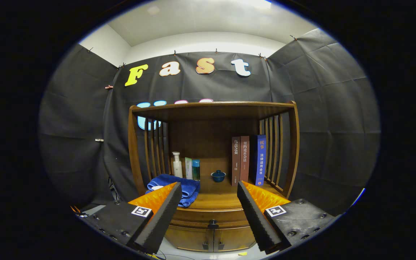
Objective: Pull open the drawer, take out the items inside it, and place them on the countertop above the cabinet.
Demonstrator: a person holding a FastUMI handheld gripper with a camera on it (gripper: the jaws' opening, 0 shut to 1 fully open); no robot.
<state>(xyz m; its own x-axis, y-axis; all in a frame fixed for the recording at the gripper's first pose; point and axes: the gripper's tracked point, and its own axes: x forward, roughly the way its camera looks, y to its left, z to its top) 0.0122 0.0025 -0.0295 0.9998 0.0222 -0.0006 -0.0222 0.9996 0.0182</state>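
1. Standing against the booth wall, the wooden cabinet (213,162) carried books (246,159), bottles (186,166) and a blue towel (173,187) on its countertop (215,198).
2. Drawer (211,217), shut, lay below the countertop, between the fingers; probably stiff, sliding.
3. Gripper (208,216) hung wide open, empty.
4. Dark knob (213,224): small, rigid, the likely hold.

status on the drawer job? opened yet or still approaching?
Done: nothing visible. The drawer looks shut, front flush, and its dark knob is untouched.
In hand: nothing. The gripper has its jaws open and apart, with the knob between and just beyond them.
Left: grasp the knob, pull the drawer open, lift out the contents (hidden for now), and place them on the countertop near the blue towel.
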